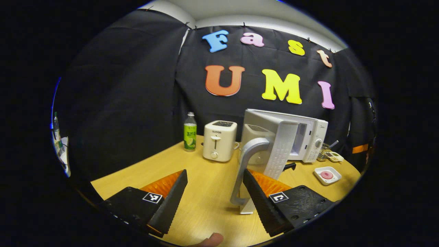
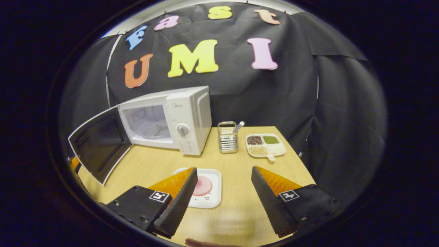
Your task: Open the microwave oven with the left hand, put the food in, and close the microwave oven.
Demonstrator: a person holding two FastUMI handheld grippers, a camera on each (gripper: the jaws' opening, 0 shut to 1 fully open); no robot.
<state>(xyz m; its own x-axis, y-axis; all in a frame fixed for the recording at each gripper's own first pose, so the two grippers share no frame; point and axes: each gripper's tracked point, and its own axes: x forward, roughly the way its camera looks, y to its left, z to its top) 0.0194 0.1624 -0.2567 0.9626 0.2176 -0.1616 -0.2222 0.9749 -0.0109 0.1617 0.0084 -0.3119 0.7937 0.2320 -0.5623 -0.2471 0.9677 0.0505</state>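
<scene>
The white microwave [image 2: 178, 120] stands at the back of the wooden table with its door [image 2: 99, 144] swung wide open, the cavity bare. In the left gripper view I see the door [image 1: 274, 144] edge-on, its grey handle [image 1: 245, 164] just ahead of my left gripper [image 1: 214, 192], which is open and holds nothing; the handle sits beside its right finger. The food, a pink round slice on a white square plate [image 2: 209, 192], lies on the table before the microwave. My right gripper [image 2: 223, 192] hangs open just above and in front of the plate [image 1: 327, 175].
A green-labelled bottle [image 1: 190, 132] and a cream toaster [image 1: 219, 140] stand left of the microwave. A metal utensil holder [image 2: 228, 137] and a divided dish of grains [image 2: 265, 144] sit to its right. The table's right edge drops off near the black cloth.
</scene>
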